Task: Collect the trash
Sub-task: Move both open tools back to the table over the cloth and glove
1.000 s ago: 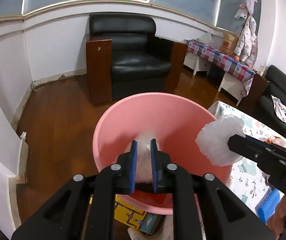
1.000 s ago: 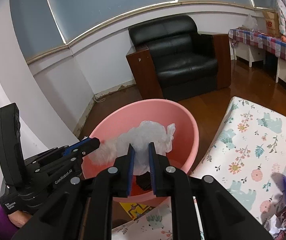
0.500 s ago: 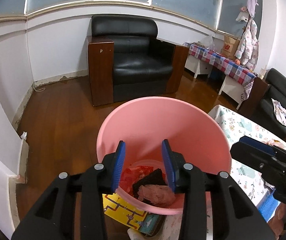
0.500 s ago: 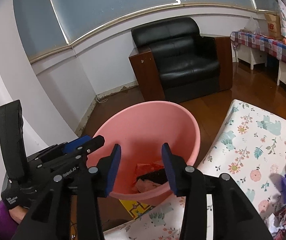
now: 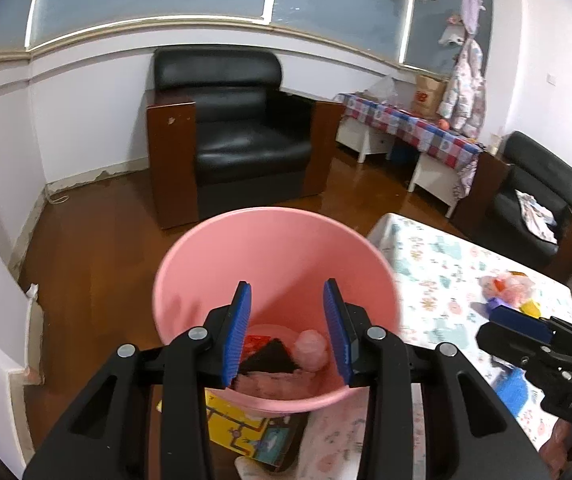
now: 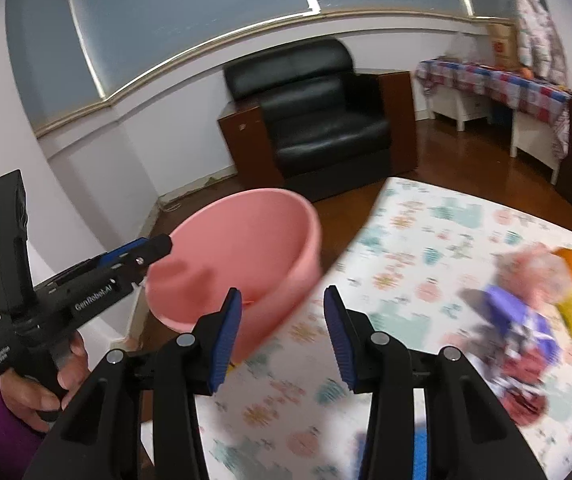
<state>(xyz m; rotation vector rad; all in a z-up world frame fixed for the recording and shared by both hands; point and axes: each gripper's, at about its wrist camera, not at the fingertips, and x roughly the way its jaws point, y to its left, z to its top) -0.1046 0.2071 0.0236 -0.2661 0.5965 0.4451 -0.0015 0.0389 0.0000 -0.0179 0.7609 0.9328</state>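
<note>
Pink plastic bin [image 5: 276, 264] stands on the wooden floor [image 5: 86, 240] just beside the corner of the table [image 5: 446, 280], which is covered with a floral cloth. Inside the bin, at the bottom, lie several pieces of trash [image 5: 286, 364]: a red wrapper, a dark triangular scrap and pale pinkish crumpled wads. More trash sits in a pile on the table [image 6: 526, 320]: a purple wrapper, a yellow piece, an orange round item and a pinkish crumpled wad, all blurred in the right wrist view. Left tool [image 5: 288, 330] hangs above the near rim of the bin, its blue pads spread wide with nothing between them; the bin contents show through the gap. Right tool [image 6: 282, 336] points over the table edge between bin and pile, pads parted about as wide in its own view, nothing gripped. In the left wrist view the right tool [image 5: 526, 332] shows at the right over the table; in the right wrist view the left tool [image 6: 154, 246] reaches toward the bin rim, carried by a hand [image 6: 42, 384] with a purple sleeve. A yellow printed box [image 5: 242, 428] lies under the bin's near side. A black armchair [image 5: 238, 132] stands against the far wall, well apart from the bin.
</note>
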